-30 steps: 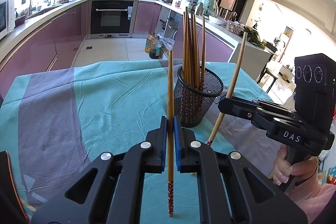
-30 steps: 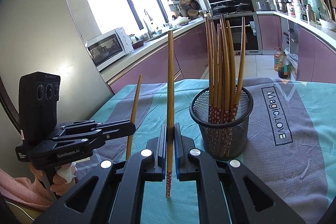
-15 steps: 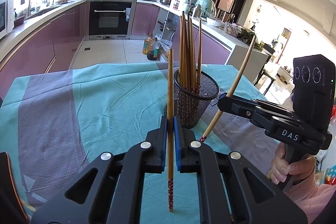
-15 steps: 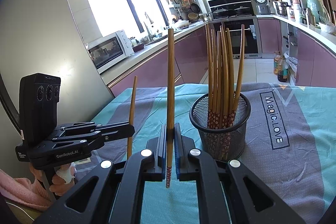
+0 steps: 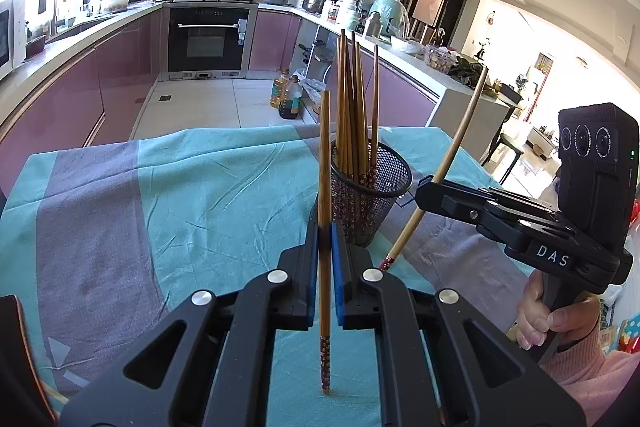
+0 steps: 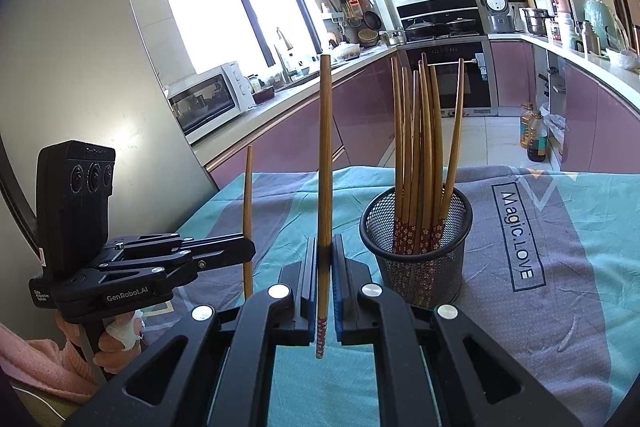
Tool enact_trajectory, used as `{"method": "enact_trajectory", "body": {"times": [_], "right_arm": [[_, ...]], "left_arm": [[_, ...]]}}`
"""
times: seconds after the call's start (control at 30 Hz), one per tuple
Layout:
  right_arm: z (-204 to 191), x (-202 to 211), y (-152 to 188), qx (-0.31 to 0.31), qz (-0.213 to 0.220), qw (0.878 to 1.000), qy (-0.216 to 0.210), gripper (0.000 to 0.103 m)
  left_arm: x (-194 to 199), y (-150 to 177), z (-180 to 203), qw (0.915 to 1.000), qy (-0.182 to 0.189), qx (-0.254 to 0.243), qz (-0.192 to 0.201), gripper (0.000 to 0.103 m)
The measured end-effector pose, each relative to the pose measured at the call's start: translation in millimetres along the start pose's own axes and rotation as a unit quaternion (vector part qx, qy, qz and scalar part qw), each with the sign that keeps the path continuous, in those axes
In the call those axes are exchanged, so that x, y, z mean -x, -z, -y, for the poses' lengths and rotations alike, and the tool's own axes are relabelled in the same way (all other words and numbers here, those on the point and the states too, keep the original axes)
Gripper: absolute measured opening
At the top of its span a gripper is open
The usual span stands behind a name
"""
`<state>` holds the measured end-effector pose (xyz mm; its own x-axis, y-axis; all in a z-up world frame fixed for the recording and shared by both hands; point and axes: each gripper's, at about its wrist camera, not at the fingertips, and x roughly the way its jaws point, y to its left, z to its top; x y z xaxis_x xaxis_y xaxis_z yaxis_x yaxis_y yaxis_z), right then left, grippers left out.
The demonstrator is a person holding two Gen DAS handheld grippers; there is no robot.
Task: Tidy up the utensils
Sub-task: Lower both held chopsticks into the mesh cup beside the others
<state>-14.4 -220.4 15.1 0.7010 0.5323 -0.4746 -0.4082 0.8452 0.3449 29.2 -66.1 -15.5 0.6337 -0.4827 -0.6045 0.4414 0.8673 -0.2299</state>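
1. Holding one chopstick per gripper: left gripper (image 5: 325,259) with jaws pinching the left chopstick (image 5: 325,187) near its lower third, right gripper (image 6: 325,275) with jaws pinching the right chopstick (image 6: 324,163) close to its patterned end.
2. Keeping both sticks roughly upright, decorated ends down, plain tapered ends up; probably so as to match the bundle already standing in the mesh holder (image 6: 416,259) and drop in lengthwise without catching the rim.
3. Gripping low on each shaft, leaving most of the length above the jaws; likely a consequence of picking up from the table (image 5: 180,211), though it makes the tall upper part prone to sway.
4. Seen from the left wrist view, tilting the right chopstick away from the holder at the top, its red tip hanging just beside the holder's base, above the cloth.
5. Hovering both grippers on the near side of the holder, neither stick yet over its opening.
6. Showing slim brown wooden sticks with red, white-flowered bands at the thicker end; the same pattern visible on the bundle through the black mesh.
7. Standing on a teal and grey tablecloth (image 6: 560,267), holder upright, sticks inside fanned against the rim.
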Motion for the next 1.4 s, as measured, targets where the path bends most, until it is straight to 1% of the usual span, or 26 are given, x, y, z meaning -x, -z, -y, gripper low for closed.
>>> {"method": "enact_trajectory", "body": {"times": [1.4], "right_arm": [[4,15,-13,0.012,0.022,1.0,0.006,0.006]], "left_arm": [[6,-11,4,0.9999,0.003,-0.011,0.013,0.007]]}}
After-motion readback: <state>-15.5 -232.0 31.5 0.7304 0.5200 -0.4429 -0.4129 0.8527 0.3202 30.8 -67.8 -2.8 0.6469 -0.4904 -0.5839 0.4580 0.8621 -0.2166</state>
